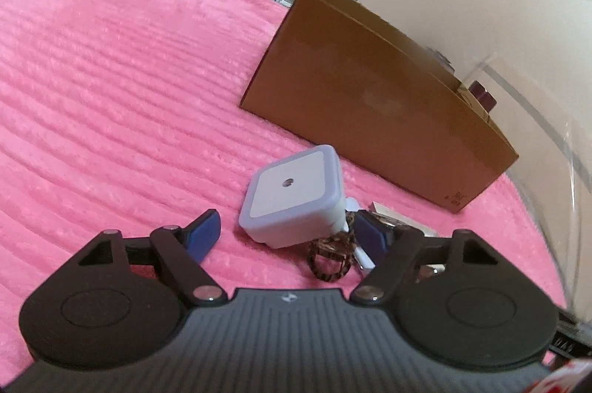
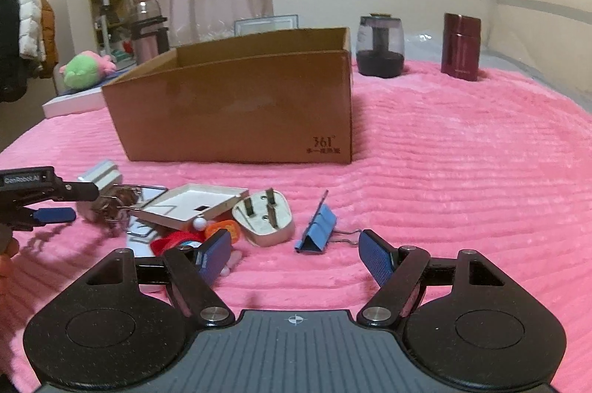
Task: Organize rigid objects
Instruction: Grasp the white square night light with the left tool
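left gripper (image 1: pixel 285 234): fingers spread around night light (image 1: pixel 292 197), not pinching; could snag the leopard ring (image 1: pixel 329 258).
right gripper (image 2: pixel 294 254): fingers spread, empty; blue binder clip (image 2: pixel 316 226) may skid on the blanket (image 2: pixel 462 171).

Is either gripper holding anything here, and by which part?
Nothing is held. The left gripper and the right gripper have open jaws, clear of the clutter.

- White square plug-in night light (image 1: pixel 292 195): lies tilted, face up, on the pink blanket (image 1: pixel 111 97).
- Open cardboard box (image 2: pixel 236 104): upright behind the clutter.
- White three-pin plug (image 2: pixel 264 217): prongs up, just beside a shallow metal tray (image 2: pixel 192 202).
- Blue binder clip (image 2: pixel 318 232): handles pointing right, near the plug.
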A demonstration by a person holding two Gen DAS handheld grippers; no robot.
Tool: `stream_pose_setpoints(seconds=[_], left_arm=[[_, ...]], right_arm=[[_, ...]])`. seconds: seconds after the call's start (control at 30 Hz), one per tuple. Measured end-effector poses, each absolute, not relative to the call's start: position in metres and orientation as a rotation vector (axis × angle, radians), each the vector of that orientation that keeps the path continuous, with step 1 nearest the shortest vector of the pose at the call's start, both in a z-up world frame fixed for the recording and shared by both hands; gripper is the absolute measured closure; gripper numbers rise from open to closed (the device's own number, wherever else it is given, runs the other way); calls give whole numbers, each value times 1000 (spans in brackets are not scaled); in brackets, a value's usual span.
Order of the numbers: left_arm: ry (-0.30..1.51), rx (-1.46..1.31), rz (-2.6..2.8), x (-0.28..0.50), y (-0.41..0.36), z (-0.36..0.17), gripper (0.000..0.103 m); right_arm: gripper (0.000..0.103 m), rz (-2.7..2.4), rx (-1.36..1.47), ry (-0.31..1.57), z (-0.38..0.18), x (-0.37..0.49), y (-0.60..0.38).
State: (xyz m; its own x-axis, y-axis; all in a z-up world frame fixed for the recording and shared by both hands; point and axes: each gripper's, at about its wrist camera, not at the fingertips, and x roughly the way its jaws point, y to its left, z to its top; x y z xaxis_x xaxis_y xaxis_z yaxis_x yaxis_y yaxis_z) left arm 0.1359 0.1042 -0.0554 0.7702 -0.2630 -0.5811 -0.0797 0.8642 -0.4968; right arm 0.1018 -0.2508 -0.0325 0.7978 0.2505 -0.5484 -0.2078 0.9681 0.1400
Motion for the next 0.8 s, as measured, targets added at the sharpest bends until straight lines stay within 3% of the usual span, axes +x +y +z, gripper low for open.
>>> stream_pose_setpoints(seconds=[0.37,0.63,0.8], left_arm=[[717,-639,-150,154,113,-65,43],[710,-626,-154,156,111,-66,43],[706,-572,-196,155,113,-64,43]], right_arm=[[30,200,111,616,-44,116,-255],[30,171,64,622,-49,131,-252],[30,321,-154,613,-52,139,-245]])
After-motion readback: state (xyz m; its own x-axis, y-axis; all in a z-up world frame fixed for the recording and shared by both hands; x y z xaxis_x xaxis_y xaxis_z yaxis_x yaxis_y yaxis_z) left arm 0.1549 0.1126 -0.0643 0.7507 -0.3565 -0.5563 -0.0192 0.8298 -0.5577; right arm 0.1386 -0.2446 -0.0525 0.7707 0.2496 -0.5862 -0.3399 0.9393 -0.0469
